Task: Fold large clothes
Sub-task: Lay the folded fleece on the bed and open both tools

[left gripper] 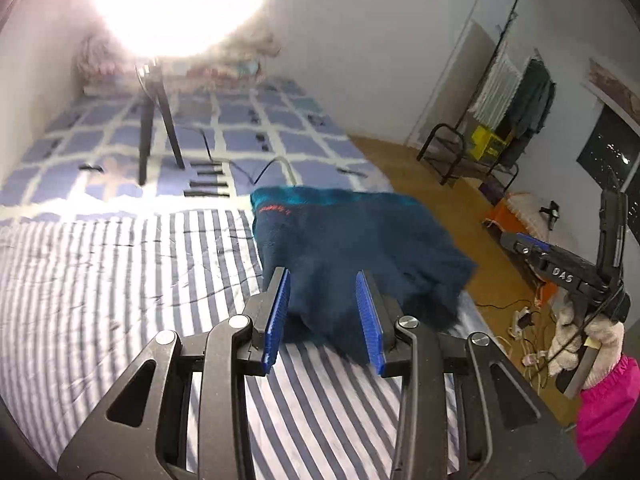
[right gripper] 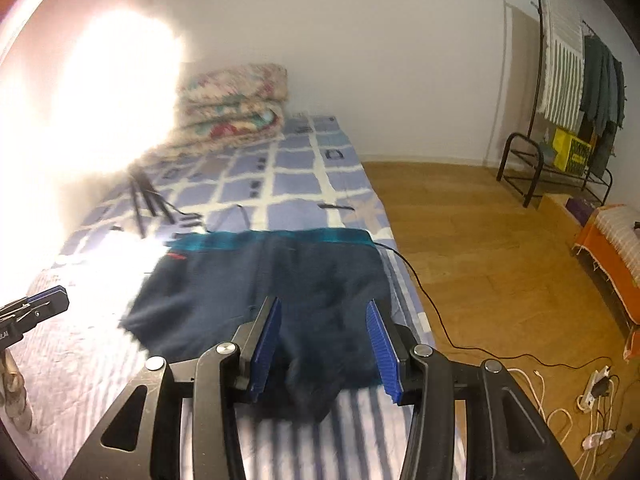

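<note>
Dark navy garment (left gripper: 352, 256) with a teal band (right gripper: 280, 237) along its far edge and a small red mark (right gripper: 177, 257) near one corner, spread on the bed (left gripper: 120, 280) close to the bed's right edge, over the striped sheet (left gripper: 100, 264) and just short of the blue-and-white checked cover (left gripper: 240, 128) beyond. Near hem bunched and blurred, part of it raised off the sheet. Left tongs (left gripper: 324, 316) spread wide, blue ribbed pads (left gripper: 276, 320) on either side of the garment's near edge; whether the cloth touches them cannot be told. Right tongs (right gripper: 324, 344) likewise spread apart, blue pads (right gripper: 382, 348) flanking a dark fold of the hem, clamped on nothing visible. In the left wrist view, the right tool (left gripper: 568, 276) off to the right over the floor, held by a hand in a fuzzy cream glove (left gripper: 592, 336) with a bright pink sleeve (left gripper: 608, 400). In the right wrist view, the tip of the left tool (right gripper: 36, 312) at the far left edge. Tripod legs (left gripper: 156, 120) standing on the checked cover beneath a very bright light (left gripper: 180, 4). Folded floral quilt (right gripper: 232, 100) stacked at the head of the bed. Black cable (right gripper: 424, 300) trailing off the bed across the wooden floor (right gripper: 480, 240) to power strips (right gripper: 596, 392). Clothes rack (right gripper: 576, 80) with hanging garments by the far wall.
</note>
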Motion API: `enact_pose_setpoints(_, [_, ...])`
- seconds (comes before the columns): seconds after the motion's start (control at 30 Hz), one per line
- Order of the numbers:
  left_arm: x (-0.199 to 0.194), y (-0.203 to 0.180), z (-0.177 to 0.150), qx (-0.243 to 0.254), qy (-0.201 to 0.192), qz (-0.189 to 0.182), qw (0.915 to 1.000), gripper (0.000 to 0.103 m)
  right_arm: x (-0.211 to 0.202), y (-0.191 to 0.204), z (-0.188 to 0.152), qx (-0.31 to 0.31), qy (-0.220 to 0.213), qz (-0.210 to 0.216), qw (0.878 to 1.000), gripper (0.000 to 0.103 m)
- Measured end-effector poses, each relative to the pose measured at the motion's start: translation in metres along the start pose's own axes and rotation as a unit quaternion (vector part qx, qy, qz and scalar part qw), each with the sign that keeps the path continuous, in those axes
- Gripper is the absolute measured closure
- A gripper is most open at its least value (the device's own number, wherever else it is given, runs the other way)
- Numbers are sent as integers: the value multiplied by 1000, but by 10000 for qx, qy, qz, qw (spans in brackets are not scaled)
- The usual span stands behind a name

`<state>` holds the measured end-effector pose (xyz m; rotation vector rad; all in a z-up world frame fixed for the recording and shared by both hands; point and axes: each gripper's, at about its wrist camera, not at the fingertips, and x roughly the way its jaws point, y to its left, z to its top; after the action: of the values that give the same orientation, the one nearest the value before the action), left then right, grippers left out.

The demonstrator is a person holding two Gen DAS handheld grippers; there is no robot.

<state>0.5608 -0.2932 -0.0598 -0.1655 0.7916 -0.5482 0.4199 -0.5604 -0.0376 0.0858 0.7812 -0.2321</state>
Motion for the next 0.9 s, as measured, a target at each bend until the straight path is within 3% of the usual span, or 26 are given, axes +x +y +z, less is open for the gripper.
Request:
enact_pose_setpoints(0.27, [-131, -46, -25, 545, -439, 118, 9975, 68, -133, 47, -22, -219, -422, 66, 9988, 57])
enact_pose_setpoints(0.5, [-231, -77, -72, 839, -721, 51, 9938, 68, -222, 84, -63, -298, -693, -13, 9971, 57])
enact_pose_setpoints(0.73, [-288, -96, -119, 971, -760, 22, 9924, 68, -269, 107, -110, -150, -898, 50, 9958, 55])
enact_pose_setpoints(0.9, [-307, -101, -146, 1084, -779, 104, 9910, 67, -281, 117, -129, -184, -945, 115, 9953, 46])
